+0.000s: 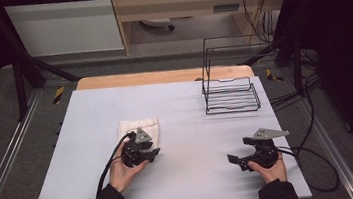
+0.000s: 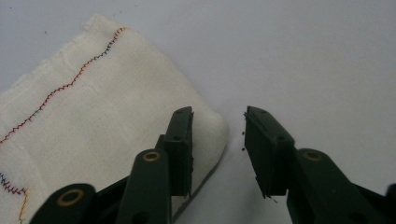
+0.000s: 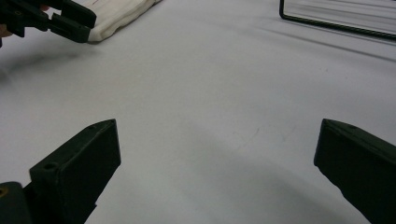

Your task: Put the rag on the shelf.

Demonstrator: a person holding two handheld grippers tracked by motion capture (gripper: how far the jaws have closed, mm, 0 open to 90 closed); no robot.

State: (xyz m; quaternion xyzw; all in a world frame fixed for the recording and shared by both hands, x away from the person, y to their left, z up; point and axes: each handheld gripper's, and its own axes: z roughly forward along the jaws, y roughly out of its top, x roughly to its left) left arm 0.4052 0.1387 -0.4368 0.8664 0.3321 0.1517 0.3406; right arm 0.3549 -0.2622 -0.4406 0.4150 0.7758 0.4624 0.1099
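- A folded white cloth [image 1: 138,128] lies flat on the pale counter [image 1: 193,178], left of the middle and well apart from the wire rack.
- In the left gripper view the cloth [image 2: 93,116] shows a zigzag line of multicoloured stitching running along one edge, red, orange and dark thread, with a second short piece of stitching low at the left border. It carries no print or label that I can read.
- The left tongs [image 1: 151,152] hover at the near right corner of the cloth, jaws parted with a plain gap between them. In the left gripper view the left tongs [image 2: 218,140] have one jaw over the folded corner and the other over bare counter just beside it. Nothing is clamped.
- The left hand [image 1: 122,171] holds that tool from below, a black cable trailing back past the dark sleeve.
- The right tongs [image 1: 235,159] sit low over bare counter at the near right, held by the right hand [image 1: 270,169]. In the right gripper view the right tongs [image 3: 217,154] stand wide apart and empty.
- A black wire rack [image 1: 230,91] stands at the far right of the counter, upright and empty.
- No writing can be read on either tool or on the rack.
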